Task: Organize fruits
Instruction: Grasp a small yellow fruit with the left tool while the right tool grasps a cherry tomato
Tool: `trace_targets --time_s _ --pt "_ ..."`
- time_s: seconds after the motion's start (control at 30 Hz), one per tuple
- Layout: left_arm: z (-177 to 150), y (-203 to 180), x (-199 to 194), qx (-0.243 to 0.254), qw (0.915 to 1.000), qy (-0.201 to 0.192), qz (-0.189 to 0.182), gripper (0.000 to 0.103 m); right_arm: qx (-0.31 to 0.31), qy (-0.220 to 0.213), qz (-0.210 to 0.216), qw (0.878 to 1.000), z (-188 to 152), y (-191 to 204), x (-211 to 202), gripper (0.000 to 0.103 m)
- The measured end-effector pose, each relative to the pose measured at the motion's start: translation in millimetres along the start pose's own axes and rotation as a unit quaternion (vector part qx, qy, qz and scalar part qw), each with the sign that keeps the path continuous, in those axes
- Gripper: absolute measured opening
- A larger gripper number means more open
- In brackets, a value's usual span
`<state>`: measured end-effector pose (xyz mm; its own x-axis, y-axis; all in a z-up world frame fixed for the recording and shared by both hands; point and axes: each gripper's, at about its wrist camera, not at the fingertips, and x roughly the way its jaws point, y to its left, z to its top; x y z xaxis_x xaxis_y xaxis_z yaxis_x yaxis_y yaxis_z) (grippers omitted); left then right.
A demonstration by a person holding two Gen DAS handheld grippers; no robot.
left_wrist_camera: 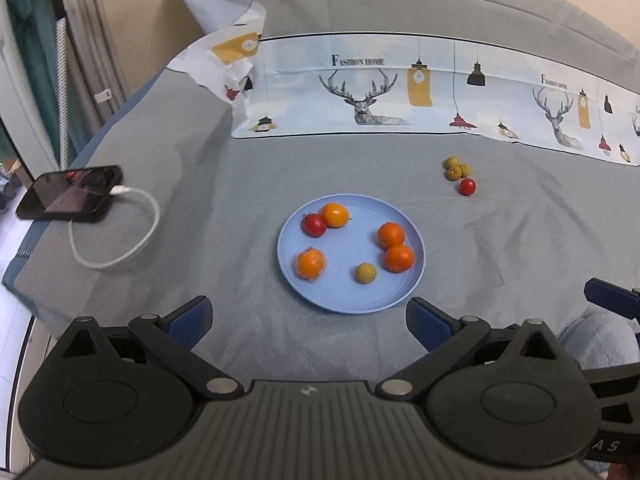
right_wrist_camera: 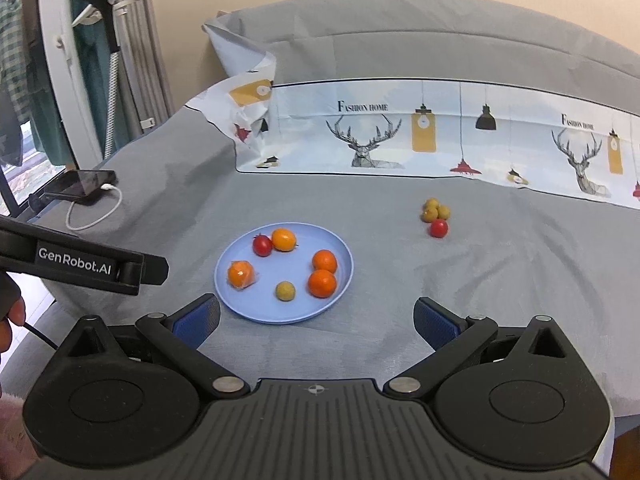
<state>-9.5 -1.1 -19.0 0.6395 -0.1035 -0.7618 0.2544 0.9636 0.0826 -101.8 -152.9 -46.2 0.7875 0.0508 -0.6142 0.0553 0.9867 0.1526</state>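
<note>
Both your left gripper (left_wrist_camera: 310, 322) and right gripper (right_wrist_camera: 316, 322) gape empty, and the stray red tomato (right_wrist_camera: 439, 227) with green fruits (right_wrist_camera: 434, 209) lies ahead-right beyond the plate (right_wrist_camera: 240, 308), nearer your right.

Grey bed (left_wrist_camera: 208, 184), blue plate (left_wrist_camera: 352, 300), loose fruits (left_wrist_camera: 460, 176), phone (left_wrist_camera: 72, 196), patterned cloth (left_wrist_camera: 400, 92)

A dark phone (left_wrist_camera: 70, 193) lies near the left edge of the grey bed cover (left_wrist_camera: 248, 168), with a white cable (left_wrist_camera: 120, 240) plugged in and looped beside it. A deer-printed pillowcase (left_wrist_camera: 400, 92) lies along the back.
</note>
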Motion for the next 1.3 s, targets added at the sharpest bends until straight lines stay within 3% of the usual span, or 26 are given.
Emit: trace_targets --time_s 0.43,0.77,0.9,1.07,1.3 --pt "46 -46 48 0.021 0.9993 0.018 -0.025 0.103 0.039 0.012 -0.037 0.998 8 -44 29 0.102" --pt "101 -91 123 0.037 0.9974 0.042 -0.046 0.103 0.053 0.009 -0.102 0.993 22 -108 84 0.102" --pt "134 -114 176 0.033 0.9964 0.057 -0.054 0.103 0.039 0.009 -0.121 0.992 30 -136 127 0.102" --pt "167 -137 258 0.014 0.9925 0.112 -0.047 0.103 0.032 0.011 -0.115 0.993 40 -169 203 0.102" --pt "192 -139 311 0.002 0.9918 0.125 -0.027 0.103 0.030 0.035 -0.096 0.994 53 -192 309 0.101"
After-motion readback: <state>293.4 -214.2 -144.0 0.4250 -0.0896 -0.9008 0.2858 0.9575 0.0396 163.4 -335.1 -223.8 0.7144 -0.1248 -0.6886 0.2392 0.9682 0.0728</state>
